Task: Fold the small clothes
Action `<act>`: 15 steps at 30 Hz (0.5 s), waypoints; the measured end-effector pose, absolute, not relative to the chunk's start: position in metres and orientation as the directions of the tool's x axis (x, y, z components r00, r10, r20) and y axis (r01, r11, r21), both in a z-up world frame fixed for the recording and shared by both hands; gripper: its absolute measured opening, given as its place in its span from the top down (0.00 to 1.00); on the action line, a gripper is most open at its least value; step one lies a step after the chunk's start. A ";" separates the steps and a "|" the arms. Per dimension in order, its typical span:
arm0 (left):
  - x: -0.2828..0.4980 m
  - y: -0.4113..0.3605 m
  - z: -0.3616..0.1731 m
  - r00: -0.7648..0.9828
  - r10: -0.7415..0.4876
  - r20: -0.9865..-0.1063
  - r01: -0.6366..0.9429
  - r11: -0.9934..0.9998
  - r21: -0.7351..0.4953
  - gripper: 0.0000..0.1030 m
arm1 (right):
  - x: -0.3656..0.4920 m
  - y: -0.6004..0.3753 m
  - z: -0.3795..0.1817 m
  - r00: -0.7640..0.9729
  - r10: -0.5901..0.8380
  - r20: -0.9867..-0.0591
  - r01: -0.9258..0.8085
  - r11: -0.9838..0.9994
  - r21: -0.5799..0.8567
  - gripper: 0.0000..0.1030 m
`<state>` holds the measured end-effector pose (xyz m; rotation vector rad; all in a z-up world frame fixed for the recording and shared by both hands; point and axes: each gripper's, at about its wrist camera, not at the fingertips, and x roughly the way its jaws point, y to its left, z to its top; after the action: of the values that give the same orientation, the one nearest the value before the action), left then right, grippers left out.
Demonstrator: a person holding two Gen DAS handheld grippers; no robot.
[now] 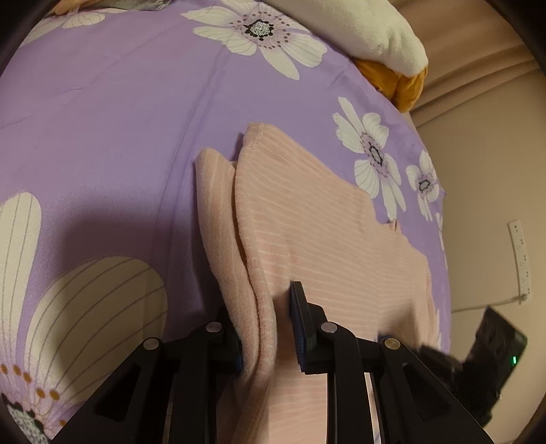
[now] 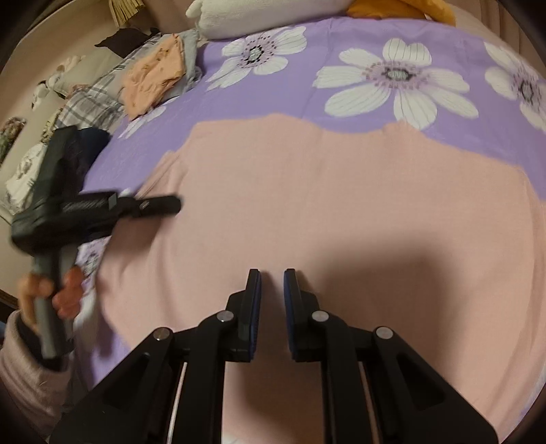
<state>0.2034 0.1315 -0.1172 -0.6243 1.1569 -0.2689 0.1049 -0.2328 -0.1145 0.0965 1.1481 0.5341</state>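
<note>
On purple floral bedspread (image 2: 341,30), pink garment (image 2: 341,205)

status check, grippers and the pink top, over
Left gripper shut on pink ribbed knit top, edge lifted. Right gripper open above it. Nothing blocking.

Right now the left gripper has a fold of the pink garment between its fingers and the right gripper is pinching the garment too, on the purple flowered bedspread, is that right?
Not quite. The right gripper pinches nothing: in the right wrist view its fingers stand apart over the pink garment, with no cloth between them. The rest holds: the left gripper has a fold between its fingers, on the purple flowered bedspread.
</note>
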 end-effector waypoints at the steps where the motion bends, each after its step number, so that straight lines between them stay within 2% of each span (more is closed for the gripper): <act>1: 0.204 0.130 -0.117 0.394 -0.503 -0.769 -0.118 0.802 -0.585 0.79 | 0.096 -0.231 -0.114 0.295 0.449 -0.843 -0.359 0.870 0.338 0.86; 8: 0.205 0.129 -0.116 0.390 -0.487 -0.781 -0.135 0.810 -0.571 0.79 | 0.030 -0.221 -0.122 0.253 0.444 -0.859 -0.429 0.848 0.312 0.84; 13: 0.201 0.122 -0.102 0.401 -0.443 -0.802 -0.149 0.832 -0.534 0.90 | 0.035 -0.237 -0.116 0.254 0.519 -0.816 -0.364 0.833 0.417 0.84; 15: 0.198 0.119 -0.088 0.424 -0.427 -0.799 -0.131 0.843 -0.521 0.91 | 0.036 -0.245 -0.110 0.292 0.525 -0.800 -0.353 0.836 0.420 0.84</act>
<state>0.1979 0.1187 -0.0883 -0.5666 1.1337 -0.1980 0.0357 -0.2449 -0.1100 0.1741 1.1324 0.5887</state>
